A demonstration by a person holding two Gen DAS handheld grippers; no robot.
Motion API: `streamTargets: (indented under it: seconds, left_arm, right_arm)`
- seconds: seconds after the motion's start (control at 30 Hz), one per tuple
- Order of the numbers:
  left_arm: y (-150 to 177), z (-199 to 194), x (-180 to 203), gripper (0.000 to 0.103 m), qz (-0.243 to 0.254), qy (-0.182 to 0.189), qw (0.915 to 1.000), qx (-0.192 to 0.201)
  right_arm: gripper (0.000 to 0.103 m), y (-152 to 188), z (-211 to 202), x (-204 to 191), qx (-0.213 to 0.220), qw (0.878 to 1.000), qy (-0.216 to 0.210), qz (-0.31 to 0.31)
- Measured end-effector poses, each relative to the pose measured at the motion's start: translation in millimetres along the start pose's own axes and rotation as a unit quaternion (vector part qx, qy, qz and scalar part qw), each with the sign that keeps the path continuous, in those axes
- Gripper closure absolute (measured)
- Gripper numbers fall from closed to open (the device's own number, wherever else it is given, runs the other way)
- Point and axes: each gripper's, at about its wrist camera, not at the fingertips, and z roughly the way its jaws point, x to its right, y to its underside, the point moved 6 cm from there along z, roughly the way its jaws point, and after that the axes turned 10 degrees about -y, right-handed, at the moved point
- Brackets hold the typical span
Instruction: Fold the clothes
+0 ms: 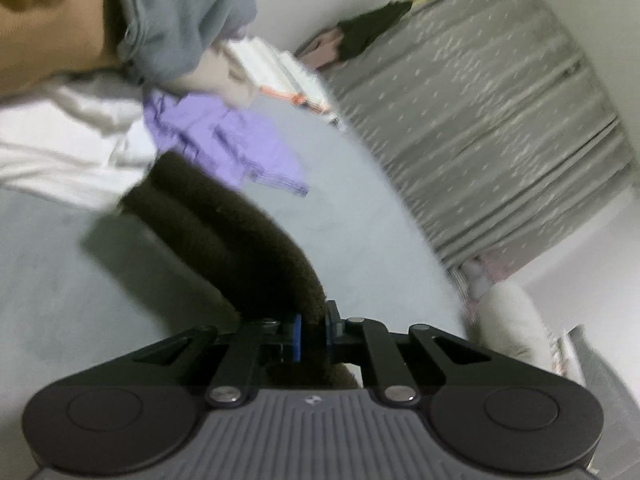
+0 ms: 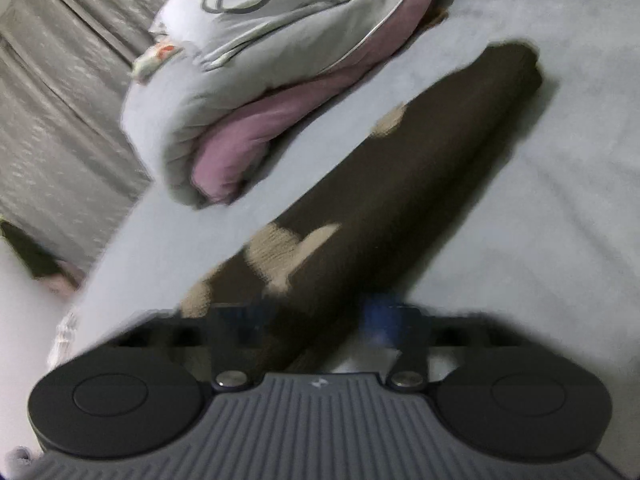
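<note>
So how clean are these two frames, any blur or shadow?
Left wrist: left gripper sharp, purple garment smeared, brown garment casts a soft shadow on the bed. Right wrist: blurrier, right gripper fingers smeared, fisheye corners dark.

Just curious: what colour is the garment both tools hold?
Dark brown garment with beige patches, clearest in the right wrist view.

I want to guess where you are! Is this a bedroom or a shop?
Most likely a bedroom. The brown garment lies on a bed with a grey sheet, a folded quilt sits at one end, and grey curtains hang beside it. Other clothes, like a purple garment, are piled nearby.
</note>
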Motion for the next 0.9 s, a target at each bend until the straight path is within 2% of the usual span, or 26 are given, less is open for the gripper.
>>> streamTargets:
  seconds: [0.1,0.17,0.23,0.27,0.3,0.33,0.37,0.4,0.43,0.5,0.57,0.63,0.7,0.77,0.9]
  left_arm:
    - [-13,-23,12,0.095,-0.018,0.064,0.9969,0.041]
    - [-14,-29,17,0.095,-0.016,0.078,0.9955,0.051]
    - [-7,-30,14,0.095,-0.009,0.062,0.9973,0.04]
    - [-3,-26,3,0.095,-0.018,0.034,0.9991,0.02]
    - [4,-18,-17,0.095,-0.042,-0.019,0.9988,-0.016]
    - [9,-13,-37,0.095,-0.07,-0.062,0.9945,-0.048]
    - [12,-10,-53,0.095,-0.1,-0.085,0.9889,-0.068]
    - [14,-11,-65,0.095,-0.128,-0.097,0.9838,-0.08]
    - [14,-11,-72,0.095,-0.143,-0.104,0.9805,-0.086]
    - [5,-21,-71,0.095,-0.132,-0.107,0.9836,-0.06]
    - [-8,-35,-68,0.095,-0.115,-0.111,0.9869,-0.017]
    - [-20,-44,-71,0.095,-0.112,-0.121,0.9861,0.016]
    - [-28,-49,-76,0.095,-0.117,-0.124,0.9846,0.036]
    - [-31,-49,-73,0.095,-0.112,-0.115,0.9864,0.034]
    - [-8,-48,-40,0.094,-0.051,-0.081,0.9953,-0.017]
  right_arm:
    - [0.091,-6,-7,6,0.009,1.0,0.013,0.0]
    - [0.092,-10,-11,10,0.014,1.0,0.022,0.0]
    - [0.092,-14,-15,14,0.02,0.999,0.03,0.0]
    - [0.091,-17,-18,15,0.023,0.999,0.035,0.0]
    - [0.09,-19,-20,17,0.026,0.999,0.039,0.0]
    - [0.085,-21,-22,19,0.029,0.999,0.044,0.0]
    - [0.081,-23,-24,21,0.032,0.998,0.048,0.0]
    - [0.07,-25,-27,23,0.035,0.998,0.052,0.0]
    - [0.071,-27,-29,25,0.038,0.998,0.057,0.0]
    - [0.069,-31,-33,29,0.043,0.997,0.065,0.0]
    - [0.056,-35,-38,33,0.049,0.996,0.074,0.0]
    - [0.034,-38,-40,26,0.055,0.991,0.112,-0.053]
    - [0.031,-42,-44,25,0.071,0.986,0.134,-0.069]
    - [0.03,-49,-57,26,0.101,0.981,0.151,-0.065]
    - [0.028,-62,-83,27,0.16,0.968,0.184,-0.056]
